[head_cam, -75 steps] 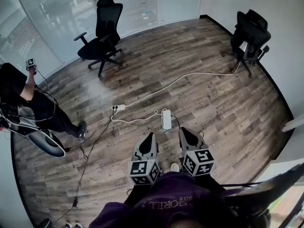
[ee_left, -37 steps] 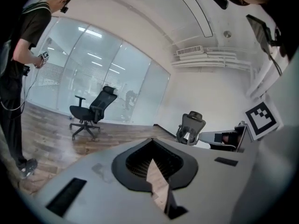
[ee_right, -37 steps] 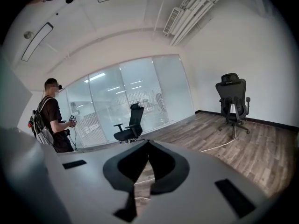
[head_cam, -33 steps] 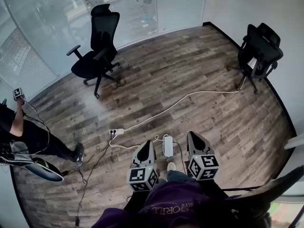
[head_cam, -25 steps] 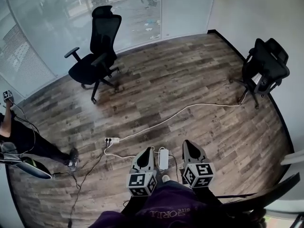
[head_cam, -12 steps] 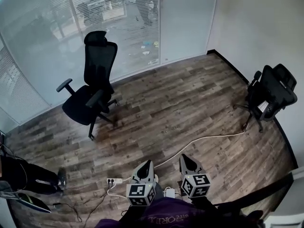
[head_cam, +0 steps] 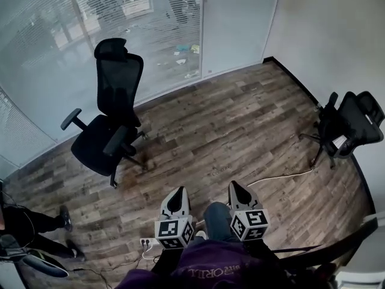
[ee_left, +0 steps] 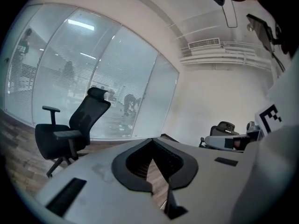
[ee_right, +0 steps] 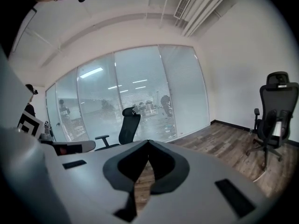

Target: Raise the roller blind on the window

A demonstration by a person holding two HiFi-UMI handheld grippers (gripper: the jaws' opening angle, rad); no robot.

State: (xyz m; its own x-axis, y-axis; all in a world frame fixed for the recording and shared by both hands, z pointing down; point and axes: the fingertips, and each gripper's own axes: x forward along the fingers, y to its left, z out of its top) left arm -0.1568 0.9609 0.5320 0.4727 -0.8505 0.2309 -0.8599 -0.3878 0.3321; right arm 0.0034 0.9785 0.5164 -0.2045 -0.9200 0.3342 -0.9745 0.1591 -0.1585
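No roller blind shows plainly in any view. A glass wall (head_cam: pixel 120 23) with slatted blinds behind it fills the far side of the room. My left gripper (head_cam: pixel 180 190) and right gripper (head_cam: pixel 234 185) hang side by side low in the head view, over the wood floor (head_cam: pixel 228 131) and pointing toward the glass. Both are shut, with nothing between their jaws. In the left gripper view the left gripper (ee_left: pixel 152 141) faces the glass wall (ee_left: pixel 93 78), its tips meeting. The right gripper (ee_right: pixel 148 143) likewise has its tips together and faces the glass wall (ee_right: pixel 140 92).
A black office chair (head_cam: pixel 108 119) stands at the left near the glass. A second chair (head_cam: pixel 355 122) stands by the right wall, with a white cable (head_cam: pixel 280 176) on the floor beside it. A person's legs (head_cam: pixel 30 224) show at the lower left. A power strip (head_cam: pixel 146 242) lies by my feet.
The view has swung up and forward toward the glass wall. The cables and power strip have slid to the bottom edge. Both grippers stay shut, side by side.
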